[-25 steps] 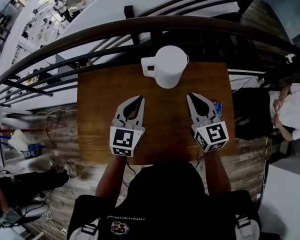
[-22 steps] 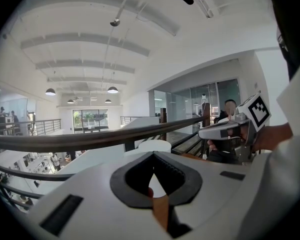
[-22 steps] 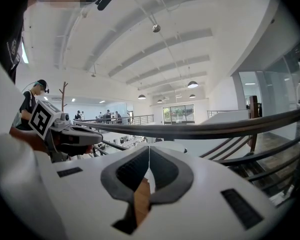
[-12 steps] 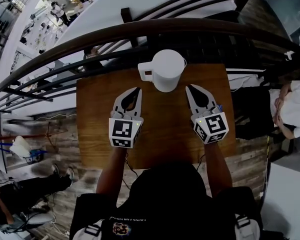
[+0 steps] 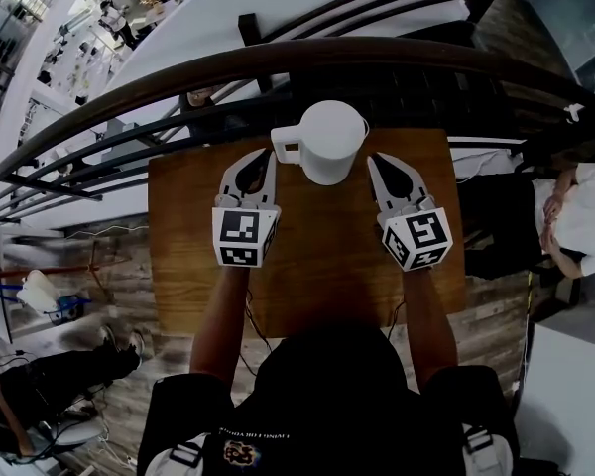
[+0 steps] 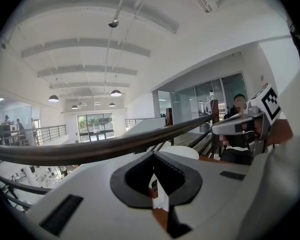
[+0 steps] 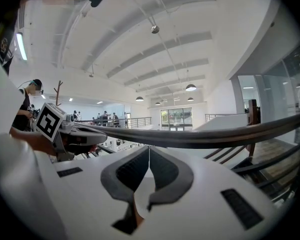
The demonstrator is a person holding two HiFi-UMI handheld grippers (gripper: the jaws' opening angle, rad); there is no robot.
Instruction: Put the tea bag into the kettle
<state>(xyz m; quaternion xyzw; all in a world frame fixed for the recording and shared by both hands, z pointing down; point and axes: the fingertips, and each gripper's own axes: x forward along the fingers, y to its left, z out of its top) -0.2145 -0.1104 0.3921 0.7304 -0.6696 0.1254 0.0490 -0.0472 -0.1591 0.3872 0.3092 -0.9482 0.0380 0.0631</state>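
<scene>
Jaws both shut, empty | my left gripper + right gripper flank kettle at far edge of table | tea bag unseen; probably light, floppy, I'd pinch its corner

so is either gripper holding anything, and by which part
Nothing is held. The left gripper and right gripper are both shut and empty, either side of the white kettle.

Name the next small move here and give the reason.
Probably open the left claw: it is shut and empty, with its tip beside the handle of the white kettle. The right claw is shut and empty too, the kettle's top looks closed, and no tea bag shows in any view.
</scene>
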